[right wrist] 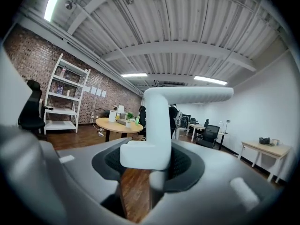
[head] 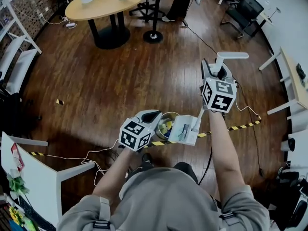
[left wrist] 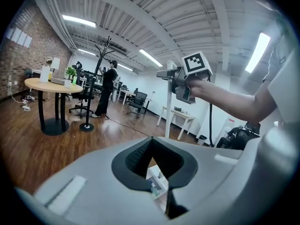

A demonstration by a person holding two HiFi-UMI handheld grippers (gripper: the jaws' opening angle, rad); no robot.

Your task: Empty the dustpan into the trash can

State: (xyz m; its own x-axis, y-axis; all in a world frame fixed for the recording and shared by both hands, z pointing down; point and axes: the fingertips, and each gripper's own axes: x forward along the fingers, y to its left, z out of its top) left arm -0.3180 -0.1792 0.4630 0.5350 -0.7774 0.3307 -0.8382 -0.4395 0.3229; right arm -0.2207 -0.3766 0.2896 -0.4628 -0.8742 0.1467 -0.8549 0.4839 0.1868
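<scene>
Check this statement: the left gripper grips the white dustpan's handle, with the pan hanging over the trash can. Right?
Wrong gripper: the right gripper grips the white dustpan's handle, as the right gripper view shows. The pan does hang over the trash can.

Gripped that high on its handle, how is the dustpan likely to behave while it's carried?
The dustpan looks like thin white plastic, so it is probably light and fairly stiff. The right gripper clamps its long handle near the top, with the pan hanging well below, so it may swing or twist.
</scene>
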